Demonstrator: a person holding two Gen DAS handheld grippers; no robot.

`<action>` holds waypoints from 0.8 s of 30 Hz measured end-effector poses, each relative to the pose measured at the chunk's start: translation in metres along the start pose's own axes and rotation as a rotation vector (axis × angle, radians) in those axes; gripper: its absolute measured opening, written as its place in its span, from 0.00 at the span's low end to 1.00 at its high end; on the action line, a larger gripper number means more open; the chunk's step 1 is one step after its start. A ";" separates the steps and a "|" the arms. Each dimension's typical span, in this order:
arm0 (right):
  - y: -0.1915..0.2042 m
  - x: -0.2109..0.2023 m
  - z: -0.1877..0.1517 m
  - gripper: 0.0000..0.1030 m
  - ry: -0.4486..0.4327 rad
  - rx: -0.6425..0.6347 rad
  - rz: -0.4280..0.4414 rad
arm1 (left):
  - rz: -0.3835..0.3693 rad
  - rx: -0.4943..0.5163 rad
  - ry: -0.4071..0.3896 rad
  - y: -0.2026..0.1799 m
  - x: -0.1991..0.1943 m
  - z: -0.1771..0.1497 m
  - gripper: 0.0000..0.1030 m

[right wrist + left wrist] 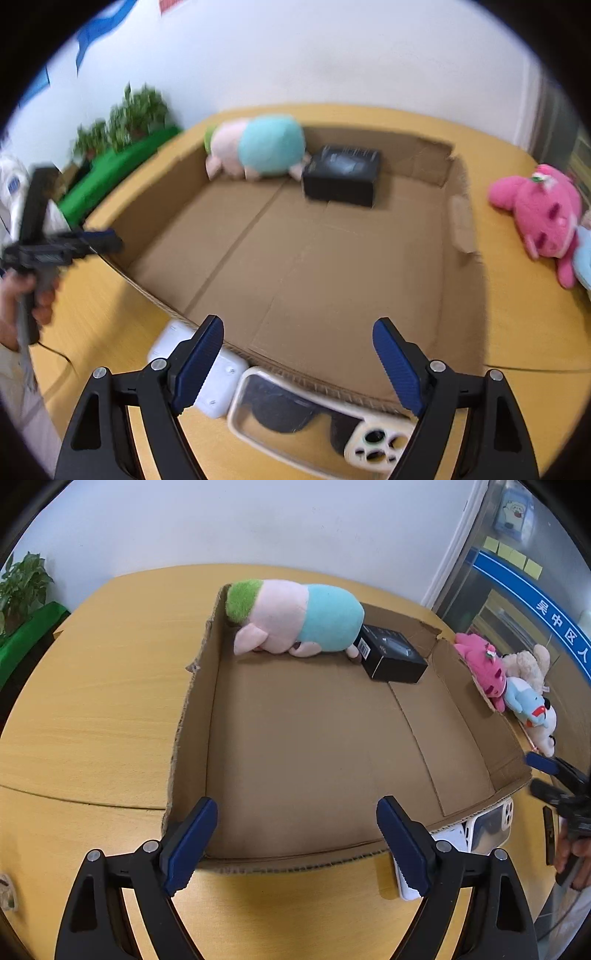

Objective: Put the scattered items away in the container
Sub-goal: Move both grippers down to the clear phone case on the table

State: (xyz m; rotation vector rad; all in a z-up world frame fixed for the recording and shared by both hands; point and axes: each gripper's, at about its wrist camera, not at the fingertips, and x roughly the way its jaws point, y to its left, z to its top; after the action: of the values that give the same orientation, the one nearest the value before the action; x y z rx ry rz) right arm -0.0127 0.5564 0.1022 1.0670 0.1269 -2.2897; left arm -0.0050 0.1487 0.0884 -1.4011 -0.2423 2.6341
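Lying against box point(461, 206) near wall: phone case point(295, 417), white charger point(218, 384)

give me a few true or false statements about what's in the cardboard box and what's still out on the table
1. The pink, green and blue plush pig lies inside the shallow cardboard box. True.
2. The small black rectangular carton sits outside the box on the yellow wooden table. False: it is inside, beside the pig at the far wall.
3. The bright pink plush toy is still on the table, outside the box. True.
4. The right claw grips the clear phone case. False: it is open and empty; the case lies on the table below it.
5. The left claw is open. True.
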 end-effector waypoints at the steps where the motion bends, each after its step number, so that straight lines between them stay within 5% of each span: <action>1: -0.002 -0.012 -0.004 0.81 -0.017 0.011 0.000 | -0.002 -0.010 -0.012 0.000 -0.005 -0.001 0.86; 6: -0.026 -0.048 -0.050 0.81 -0.010 0.081 -0.008 | -0.027 -0.002 -0.103 -0.019 -0.045 -0.020 0.86; 10: -0.042 -0.037 -0.080 0.81 0.069 0.126 0.003 | -0.143 0.052 -0.121 -0.058 -0.053 -0.038 0.86; 17: -0.042 -0.015 -0.085 0.81 0.100 0.118 0.042 | -0.366 0.110 0.031 -0.138 0.002 -0.049 0.82; 20: -0.043 -0.004 -0.082 0.81 0.118 0.077 -0.045 | -0.439 0.123 0.098 -0.172 0.029 -0.054 0.72; 24: -0.054 0.011 -0.081 0.81 0.128 0.114 0.043 | -0.464 0.070 0.191 -0.195 0.072 -0.054 0.58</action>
State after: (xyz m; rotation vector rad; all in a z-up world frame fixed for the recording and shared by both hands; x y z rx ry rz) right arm 0.0056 0.6215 0.0307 1.2634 0.0242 -2.2117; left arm 0.0110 0.3576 0.0413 -1.3657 -0.3936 2.1044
